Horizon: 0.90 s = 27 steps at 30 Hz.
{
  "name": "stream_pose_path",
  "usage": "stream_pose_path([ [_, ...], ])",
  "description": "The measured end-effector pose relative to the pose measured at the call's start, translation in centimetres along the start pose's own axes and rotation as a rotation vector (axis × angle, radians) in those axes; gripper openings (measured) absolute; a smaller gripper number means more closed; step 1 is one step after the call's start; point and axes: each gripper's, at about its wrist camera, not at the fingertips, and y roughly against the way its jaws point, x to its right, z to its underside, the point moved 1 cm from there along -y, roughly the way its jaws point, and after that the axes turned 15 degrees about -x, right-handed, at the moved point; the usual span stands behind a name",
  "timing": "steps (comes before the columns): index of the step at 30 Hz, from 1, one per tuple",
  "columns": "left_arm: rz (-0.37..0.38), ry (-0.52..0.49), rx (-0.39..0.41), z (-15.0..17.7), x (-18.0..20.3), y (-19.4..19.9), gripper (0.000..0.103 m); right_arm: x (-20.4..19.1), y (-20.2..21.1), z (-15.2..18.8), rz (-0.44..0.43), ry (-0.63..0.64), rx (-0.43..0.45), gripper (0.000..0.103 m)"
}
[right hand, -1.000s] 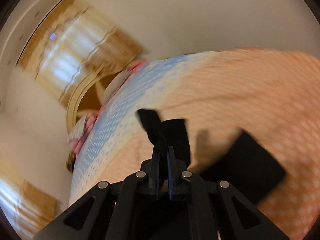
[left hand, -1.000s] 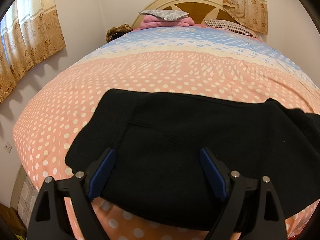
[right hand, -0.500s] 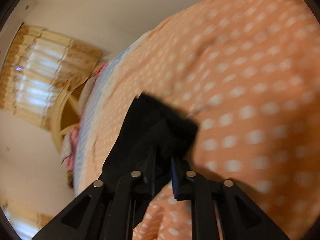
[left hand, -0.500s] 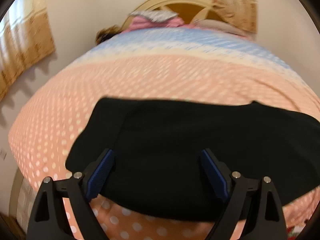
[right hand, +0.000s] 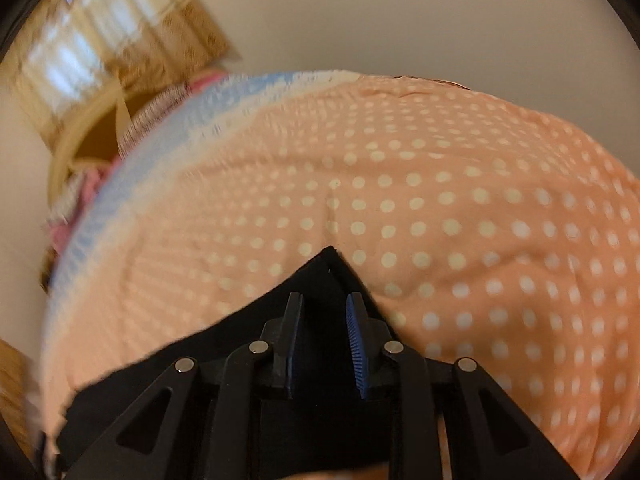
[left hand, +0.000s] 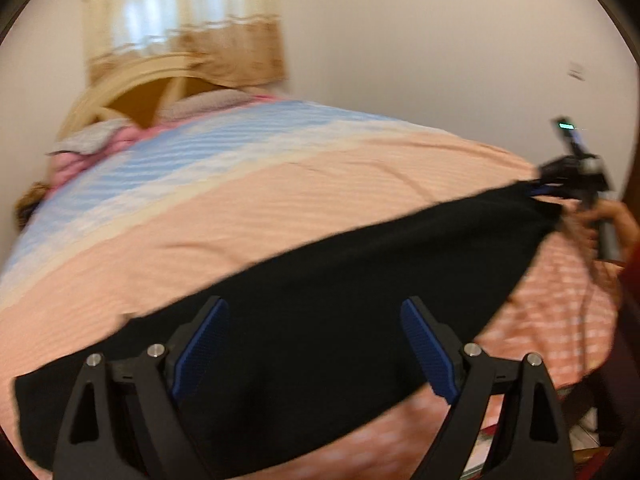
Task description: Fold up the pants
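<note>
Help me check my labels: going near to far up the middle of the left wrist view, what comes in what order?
Left hand-held gripper → black pants → peach dotted bedspread band → blue bedspread band → wooden headboard → curtain.

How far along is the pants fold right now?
Done: the black pants lie stretched across the bedspread. In hand: the right gripper pinches one corner; the left gripper hangs open above the cloth. Left: no finished fold shows.
</note>
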Motion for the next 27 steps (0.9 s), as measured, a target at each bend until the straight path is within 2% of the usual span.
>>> stream_pose_path([
  [1, 0.02, -0.007, -0.015, -0.2, 0.8, -0.6, 0.091, 0.4, -0.5, -0.2, 0.004, 0.009, -0.024, 0.025],
  [4, 0.059, -0.022, -0.06, 0.0, 2.2, -2.4, 0.091, 0.5, -1.2, -0.7, 0.007, 0.052, -0.015, 0.025],
  [8, 0.117, 0.016, -0.19, 1.4, 2.2, -5.0, 0.091, -0.1, -1.1, -0.7, 0.11, 0.107, 0.023, 0.018],
  [9, 0.093, 0.01, -0.181, 2.1, 2.4, -5.0, 0.09, 0.2, -0.8, -1.0, 0.123, 0.094, 0.038, 0.018],
  [12, -0.012, -0.107, -0.174, 3.0, 4.3, -4.8, 0.09, 2.4, -0.8, -2.4, 0.201, -0.024, 0.081, 0.018],
  [14, -0.022, -0.131, -0.16, 3.6, 4.4, -4.4, 0.091, 4.7, -1.0, -2.3, 0.077, -0.09, 0.067, 0.018],
  [15, -0.007, -0.124, -0.155, 3.7, 4.1, -4.2, 0.091, 5.5, -0.2, -1.5, 0.022, -0.128, 0.078, 0.018],
  [17, 0.046, -0.096, -0.139, 3.9, 3.5, -3.5, 0.091, 6.4, 1.9, 0.8, -0.157, -0.18, 0.087, 0.019],
  [19, 0.122, -0.058, -0.123, 4.1, 2.9, -2.8, 0.091, 6.0, 3.5, 3.4, -0.322, -0.185, 0.071, 0.042],
  [20, 0.145, -0.045, -0.117, 4.2, 2.7, -2.5, 0.091, 5.5, 4.1, 5.0, -0.39, -0.178, 0.066, 0.07],
  [21, 0.162, -0.035, -0.111, 4.4, 2.6, -2.3, 0.091, 4.8, 4.7, 6.5, -0.435, -0.168, 0.07, 0.082],
  [23, 0.172, -0.023, -0.105, 4.7, 2.6, -2.2, 0.091, 3.1, 5.2, 9.1, -0.471, -0.107, 0.074, 0.081],
  [25, 0.171, -0.018, -0.101, 5.2, 2.5, -1.8, 0.091, 1.4, 4.7, 10.7, -0.445, -0.066, 0.033, 0.081],
  [26, 0.168, -0.016, -0.096, 5.4, 2.3, -1.5, 0.091, 0.8, 4.2, 11.2, -0.447, -0.066, 0.023, 0.079],
  [27, 0.166, -0.014, -0.091, 5.4, 2.2, -1.4, 0.091, 0.5, 3.6, 11.5, -0.463, -0.061, 0.008, 0.069],
])
